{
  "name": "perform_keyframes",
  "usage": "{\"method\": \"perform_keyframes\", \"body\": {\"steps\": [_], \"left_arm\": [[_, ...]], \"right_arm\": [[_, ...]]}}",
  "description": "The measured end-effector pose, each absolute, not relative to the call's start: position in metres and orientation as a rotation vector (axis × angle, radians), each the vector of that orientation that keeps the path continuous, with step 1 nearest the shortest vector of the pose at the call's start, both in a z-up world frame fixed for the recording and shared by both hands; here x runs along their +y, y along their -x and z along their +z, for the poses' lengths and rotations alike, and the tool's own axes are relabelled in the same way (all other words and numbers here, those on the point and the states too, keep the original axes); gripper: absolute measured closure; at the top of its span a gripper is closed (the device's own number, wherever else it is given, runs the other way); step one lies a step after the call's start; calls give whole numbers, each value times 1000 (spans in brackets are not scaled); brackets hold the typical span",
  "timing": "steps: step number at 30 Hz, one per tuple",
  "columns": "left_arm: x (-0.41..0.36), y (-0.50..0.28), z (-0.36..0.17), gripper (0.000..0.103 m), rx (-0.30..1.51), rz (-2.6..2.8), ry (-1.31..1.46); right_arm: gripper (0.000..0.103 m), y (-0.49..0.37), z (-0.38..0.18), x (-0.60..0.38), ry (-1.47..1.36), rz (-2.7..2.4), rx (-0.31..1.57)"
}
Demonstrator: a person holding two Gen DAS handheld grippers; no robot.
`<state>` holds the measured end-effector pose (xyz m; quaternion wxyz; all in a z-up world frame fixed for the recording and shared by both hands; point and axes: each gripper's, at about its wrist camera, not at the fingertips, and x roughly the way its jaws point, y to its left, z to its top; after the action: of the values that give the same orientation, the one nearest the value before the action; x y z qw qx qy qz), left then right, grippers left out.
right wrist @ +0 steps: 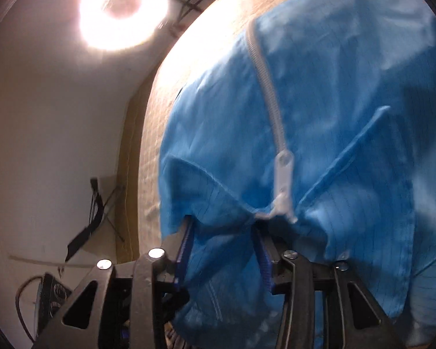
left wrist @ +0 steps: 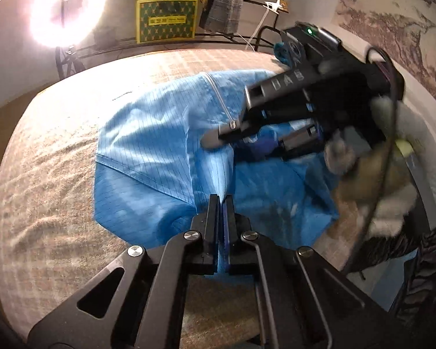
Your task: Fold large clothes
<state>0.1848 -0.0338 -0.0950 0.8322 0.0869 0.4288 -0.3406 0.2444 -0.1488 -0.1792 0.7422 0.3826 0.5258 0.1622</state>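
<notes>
Left gripper [left wrist: 221,200] pinches the blue zip-up garment [left wrist: 148,157]; right gripper [right wrist: 223,229], half-spread, has cloth bunched between its fingers, over a tan bedspread [left wrist: 49,174] under a ring light [left wrist: 66,8].

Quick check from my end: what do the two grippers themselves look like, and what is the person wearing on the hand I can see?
Both grippers are black linkage frames with silver pivot bolts and blue ribbed pads. The left gripper shows triangular cut-outs in its arms. The right gripper has pale lettering on its body, a green light on top and a black cable trailing behind. The hand on it wears a grey glove, with a fluffy white cuff.
</notes>
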Motion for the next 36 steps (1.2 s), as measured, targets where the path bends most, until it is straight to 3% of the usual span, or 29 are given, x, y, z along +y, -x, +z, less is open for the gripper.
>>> {"method": "perform_keyframes", "body": {"steps": [4,7,9,13,20,25,30,36], "left_arm": [[-41,-173,-101,103,903,-735,-248],[-40,-170,-107,103,926,-756,-262],[-35,-170,-109,103,964,-765,-244],[-6,-179,-96,103,1004,-777,-42],[18,-200,-78,103,964,-706,59],[0,-211,-87,103,977,-695,6],[-9,-216,-133,103,1107,-653,-80],[16,-217,-108,103,1065,-663,29]], "right_arm": [[90,-245,-181,-158,-906,364,1117],[93,-244,-174,-161,-853,371,1098],[93,-243,-172,-156,-840,409,1099],[66,-240,-159,-156,-785,493,1126],[65,-187,-102,-199,-503,403,997],[65,-163,-120,-212,-489,380,1029],[71,-158,-153,-213,-259,301,1146],[68,-138,-137,-245,-343,358,1094]]}}
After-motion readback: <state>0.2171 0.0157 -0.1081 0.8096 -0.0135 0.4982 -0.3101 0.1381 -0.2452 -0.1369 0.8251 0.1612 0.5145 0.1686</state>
